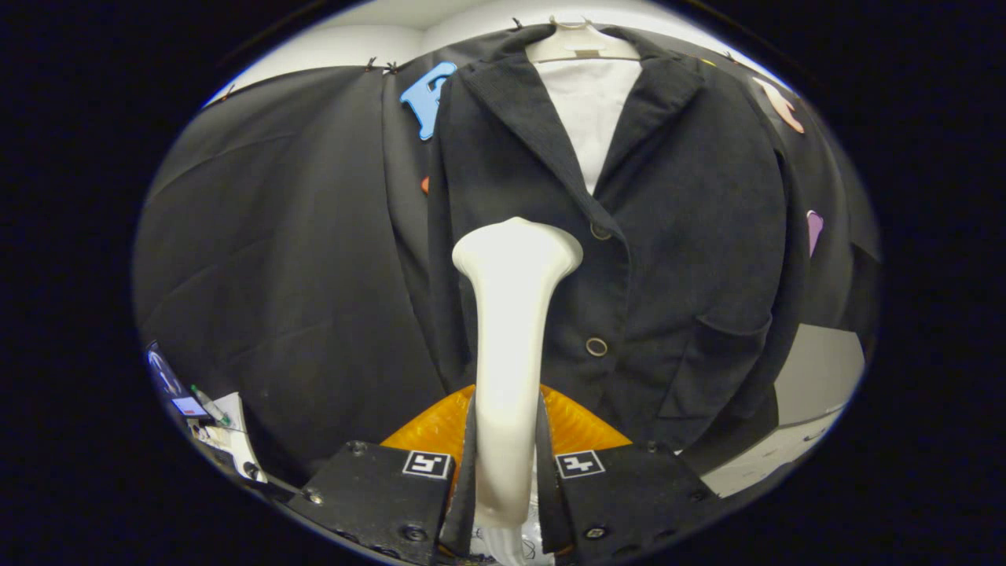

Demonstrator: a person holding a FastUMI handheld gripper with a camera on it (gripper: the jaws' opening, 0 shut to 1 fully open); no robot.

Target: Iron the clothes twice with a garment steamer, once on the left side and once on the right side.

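Clutter low beside the booth wall (212, 413), then hand-held gripper (507, 472) clamped on the garment steamer (511, 330), its head against the left front of the dark jacket (692, 236) hanging on a hanger (581, 45), near the buttons (596, 347).

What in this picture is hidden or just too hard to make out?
- Steamer plate: it faces away toward the jacket, so contact or steam cannot be judged.
- Jacket's left front strip: covered by the steamer.
- Orange part: mostly behind the steamer handle and the gripper, which is clamped on the handle.
- Small items low beside the cloth wall: too small to identify.
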